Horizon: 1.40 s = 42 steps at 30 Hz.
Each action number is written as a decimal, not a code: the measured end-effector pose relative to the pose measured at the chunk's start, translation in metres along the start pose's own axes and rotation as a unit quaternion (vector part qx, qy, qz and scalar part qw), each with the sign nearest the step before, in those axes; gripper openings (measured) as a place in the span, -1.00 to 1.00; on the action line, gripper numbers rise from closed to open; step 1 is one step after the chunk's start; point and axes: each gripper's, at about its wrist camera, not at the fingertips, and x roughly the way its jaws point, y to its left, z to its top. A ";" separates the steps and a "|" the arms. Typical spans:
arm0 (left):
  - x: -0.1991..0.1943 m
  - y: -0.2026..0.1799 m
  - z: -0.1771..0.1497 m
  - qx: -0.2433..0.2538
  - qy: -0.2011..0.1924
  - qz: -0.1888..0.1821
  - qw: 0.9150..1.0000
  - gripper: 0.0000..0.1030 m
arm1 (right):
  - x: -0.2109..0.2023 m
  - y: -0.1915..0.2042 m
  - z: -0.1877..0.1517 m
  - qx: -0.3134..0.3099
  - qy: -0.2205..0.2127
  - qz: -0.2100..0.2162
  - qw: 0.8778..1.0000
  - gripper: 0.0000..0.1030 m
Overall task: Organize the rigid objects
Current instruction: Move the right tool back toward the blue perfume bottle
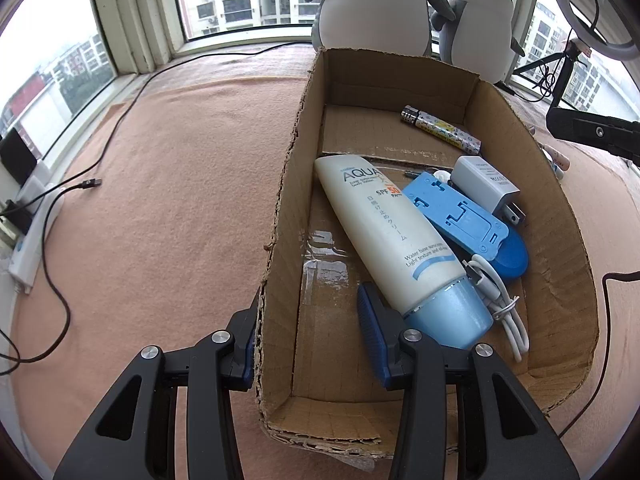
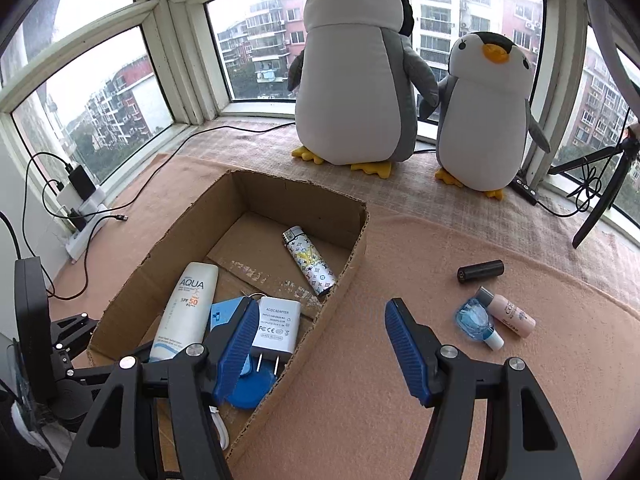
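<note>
Cardboard box (image 2: 352,256) sits mid-frame on the peach surface (image 2: 400,360), already holding sunscreen tube (image 2: 188,312), white charger (image 2: 276,328) and patterned lighter (image 2: 310,266). My left fingers (image 1: 308,332) straddle its torn wall, apart, probably steadying it. My right fingers (image 2: 320,344) gape empty; black cylinder (image 2: 480,271) and small bottles (image 2: 510,314) wait at right.

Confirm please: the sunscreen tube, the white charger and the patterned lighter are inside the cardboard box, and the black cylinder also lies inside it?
Not quite. The black cylinder lies outside the cardboard box, on the pink cloth to its right, as the right wrist view shows. The sunscreen tube, the white charger and the patterned lighter are indeed inside the box.
</note>
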 end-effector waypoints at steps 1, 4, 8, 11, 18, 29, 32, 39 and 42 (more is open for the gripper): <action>0.000 0.000 0.000 0.000 0.000 0.001 1.000 -0.17 | -0.002 -0.007 -0.002 0.004 -0.001 -0.001 1.000 0.19; 0.001 0.000 0.001 0.001 0.001 0.002 1.000 -0.17 | -0.007 -0.028 -0.008 0.014 -0.002 -0.009 1.000 0.19; 0.001 0.000 0.001 0.002 0.001 0.003 1.000 -0.17 | -0.008 -0.056 -0.014 0.026 0.008 -0.011 1.000 0.20; 0.001 -0.002 0.000 0.002 0.001 0.004 1.000 -0.17 | -0.004 -0.072 -0.019 0.024 0.020 -0.016 0.999 0.19; 0.000 -0.003 0.000 0.004 0.002 0.007 1.000 -0.17 | 0.013 -0.109 -0.023 0.042 0.045 -0.015 0.998 0.17; 0.000 -0.003 0.000 0.001 0.005 0.008 1.000 -0.17 | 0.044 -0.124 -0.015 0.026 0.077 -0.006 0.997 -0.07; 0.000 -0.002 0.000 0.000 0.005 0.008 1.000 -0.17 | 0.051 -0.127 -0.013 0.027 0.086 -0.005 0.996 -0.07; 0.001 -0.003 0.000 0.000 0.006 0.007 1.000 -0.17 | 0.065 -0.126 -0.011 0.017 0.102 -0.007 0.995 -0.07; 0.001 -0.003 0.000 -0.001 0.006 0.007 1.000 -0.17 | 0.070 -0.123 -0.010 0.011 0.106 -0.011 0.994 -0.07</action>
